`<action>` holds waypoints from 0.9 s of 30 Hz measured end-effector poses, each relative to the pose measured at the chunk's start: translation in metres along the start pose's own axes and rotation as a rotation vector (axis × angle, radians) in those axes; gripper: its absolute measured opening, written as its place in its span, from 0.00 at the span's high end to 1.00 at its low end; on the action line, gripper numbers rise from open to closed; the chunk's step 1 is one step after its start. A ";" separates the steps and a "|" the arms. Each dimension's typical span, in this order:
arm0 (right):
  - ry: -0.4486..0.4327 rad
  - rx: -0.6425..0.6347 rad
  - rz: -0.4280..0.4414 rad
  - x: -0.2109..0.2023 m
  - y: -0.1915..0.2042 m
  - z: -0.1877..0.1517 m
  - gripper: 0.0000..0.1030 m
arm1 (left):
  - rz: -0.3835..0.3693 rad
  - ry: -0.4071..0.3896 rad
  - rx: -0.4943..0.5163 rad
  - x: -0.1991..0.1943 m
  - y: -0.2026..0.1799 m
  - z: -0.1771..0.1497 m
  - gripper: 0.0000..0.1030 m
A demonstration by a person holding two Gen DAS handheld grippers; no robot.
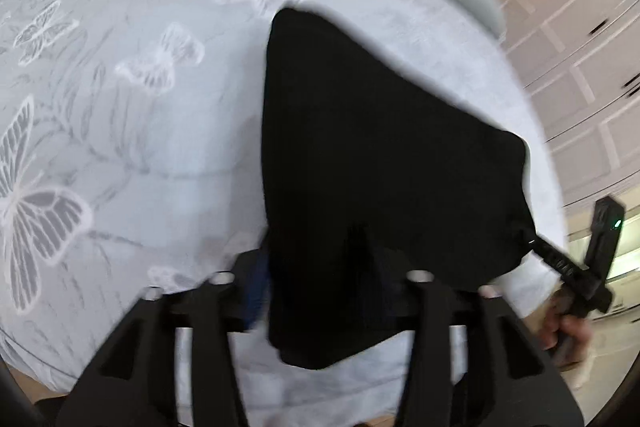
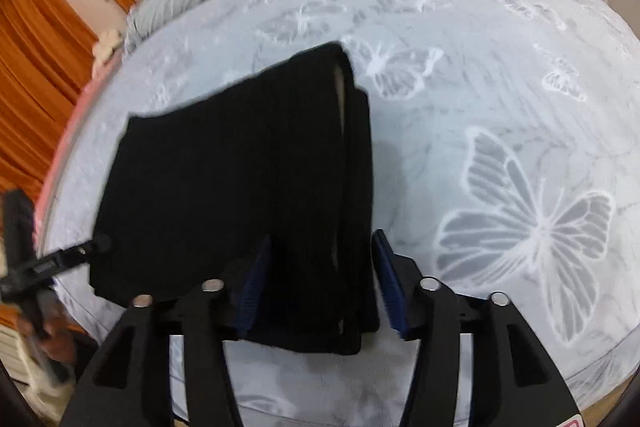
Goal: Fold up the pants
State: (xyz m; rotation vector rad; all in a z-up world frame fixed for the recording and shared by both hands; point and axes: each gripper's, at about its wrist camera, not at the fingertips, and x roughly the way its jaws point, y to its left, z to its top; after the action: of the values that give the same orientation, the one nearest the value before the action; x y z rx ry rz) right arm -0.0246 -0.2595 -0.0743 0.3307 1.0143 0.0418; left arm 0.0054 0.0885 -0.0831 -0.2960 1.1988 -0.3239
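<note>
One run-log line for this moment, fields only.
stage: folded black pants on butterfly bedspread | left gripper: pants edge between fingers, grip unclear | right gripper: open around pants edge

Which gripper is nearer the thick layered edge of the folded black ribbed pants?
Right. The right gripper straddles that layered edge, fabric between its blue pads; the left gripper sits at the pants' opposite corner.

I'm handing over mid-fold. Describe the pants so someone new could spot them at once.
Start with the bed, whose pale grey cover is printed with white butterflies. At its near edge lies the pants, a folded bundle with stacked layers showing along one side, between the right gripper and the left gripper. It is the only solid black item on the pale cover.
</note>
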 end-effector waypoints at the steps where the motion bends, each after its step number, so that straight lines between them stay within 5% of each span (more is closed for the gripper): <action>1: -0.029 0.010 -0.022 -0.004 -0.001 0.002 0.42 | 0.027 -0.003 -0.014 0.003 0.001 0.000 0.30; 3: -0.063 0.021 -0.021 -0.009 0.000 0.004 0.42 | 0.089 -0.045 -0.037 -0.002 0.001 -0.001 0.12; 9: 0.020 -0.034 -0.041 0.019 0.018 0.010 0.40 | 0.271 -0.164 0.032 -0.007 -0.029 0.002 0.08; 13: 0.061 -0.012 -0.028 0.028 0.017 0.007 0.34 | 0.385 -0.162 0.107 0.015 -0.046 0.010 0.08; 27: 0.087 0.023 0.041 0.028 0.010 0.000 0.33 | 0.424 -0.180 0.131 0.018 -0.053 0.007 0.06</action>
State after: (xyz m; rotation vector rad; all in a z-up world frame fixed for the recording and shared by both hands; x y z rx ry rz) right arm -0.0087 -0.2443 -0.0948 0.3732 1.0950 0.0819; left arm 0.0130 0.0332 -0.0761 0.0456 1.0268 -0.0047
